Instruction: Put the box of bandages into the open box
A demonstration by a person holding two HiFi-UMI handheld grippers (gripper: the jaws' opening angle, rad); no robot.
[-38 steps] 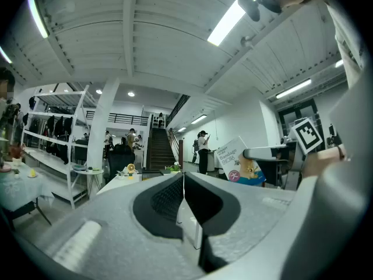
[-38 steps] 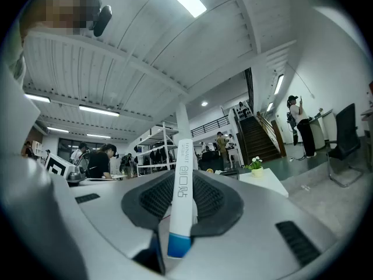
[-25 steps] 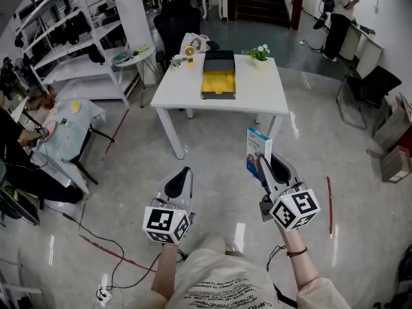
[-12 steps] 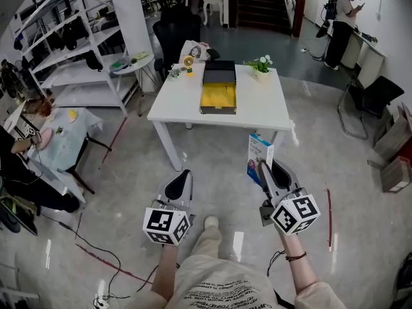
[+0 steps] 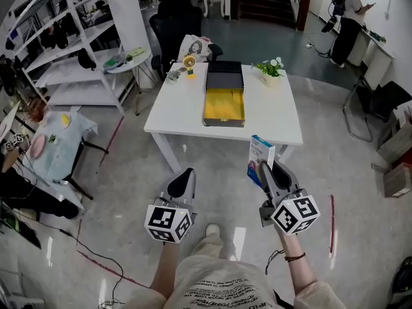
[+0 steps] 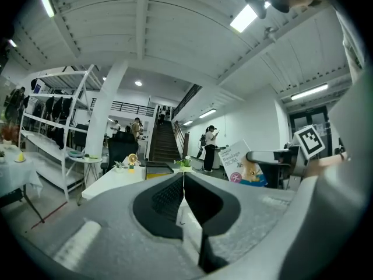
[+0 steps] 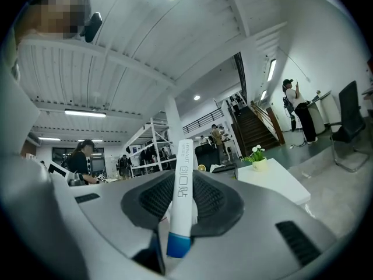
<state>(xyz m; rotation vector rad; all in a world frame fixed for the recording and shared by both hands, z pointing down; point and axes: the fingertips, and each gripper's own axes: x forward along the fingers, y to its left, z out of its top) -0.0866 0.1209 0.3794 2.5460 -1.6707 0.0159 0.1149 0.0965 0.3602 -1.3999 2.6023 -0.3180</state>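
- While the word "Bandage" read plainly on the box of bandages (image 6: 236, 161) in the left gripper view, the print on its narrow edge was too small to make out.
- A white tabletop (image 5: 177, 105) stood on a glossy grey floor (image 5: 96, 192), with metal shelving (image 5: 55, 40) to the left.
- An open box (image 5: 224, 105), yellow inside, lay on the tabletop near a potted plant (image 5: 271, 69).
- The right tongs (image 5: 269, 172) gripped the white-and-blue box of bandages upright over the floor, short of the tabletop.
- The left tongs (image 5: 182, 180) were closed on nothing.

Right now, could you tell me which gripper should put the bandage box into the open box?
Right: the right gripper holds the bandage box in its jaws; the left gripper is shut, empty.
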